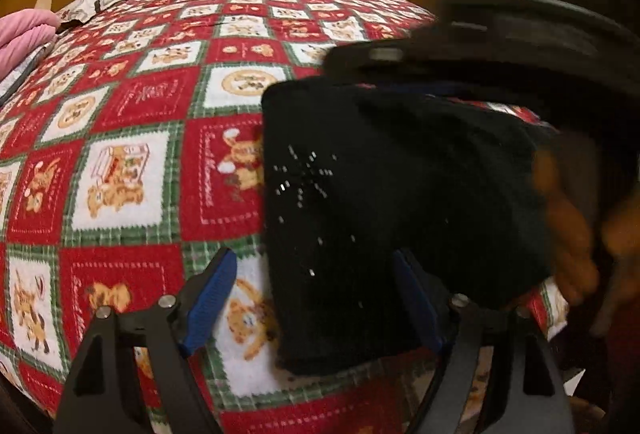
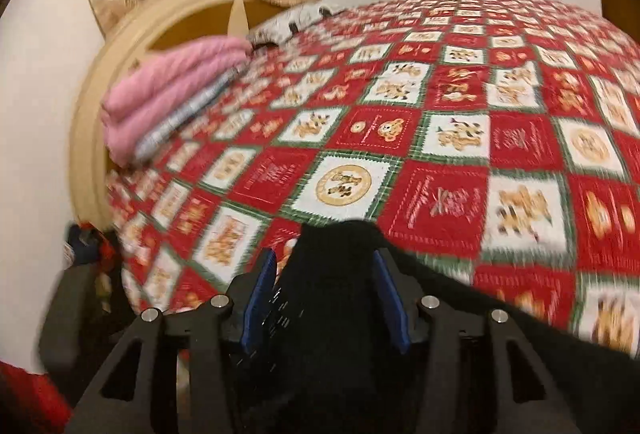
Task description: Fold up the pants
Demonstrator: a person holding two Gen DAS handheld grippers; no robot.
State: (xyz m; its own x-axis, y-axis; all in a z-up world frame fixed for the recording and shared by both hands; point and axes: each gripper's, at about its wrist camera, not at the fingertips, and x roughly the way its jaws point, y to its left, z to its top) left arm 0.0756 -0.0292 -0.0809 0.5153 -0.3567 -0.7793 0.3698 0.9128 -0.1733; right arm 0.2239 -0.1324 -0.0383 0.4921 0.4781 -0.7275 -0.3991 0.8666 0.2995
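A: Bedroom, a bed (image 1: pixel 132 102) under a red patchwork quilt. Where are the pants (image 1: pixel 380 202)?

B: The left hand-held gripper (image 1: pixel 316 298) is spread wide, the folded black bundle lying between its jaws and running toward the frame's upper right.

A: And the right hand-held gripper (image 2: pixel 326 298)?

B: Half open; black cloth sits between its jaws, but the blur hides whether they pinch. It looks the nearer one.

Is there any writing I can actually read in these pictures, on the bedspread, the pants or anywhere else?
Red squares of the bedspread: white cursive lines, too blurred to read.
Round gold emblem on a white square: lettering around its rim, too small to read.
Black pants: only small white flecks, no words.
Nothing can be read for certain.
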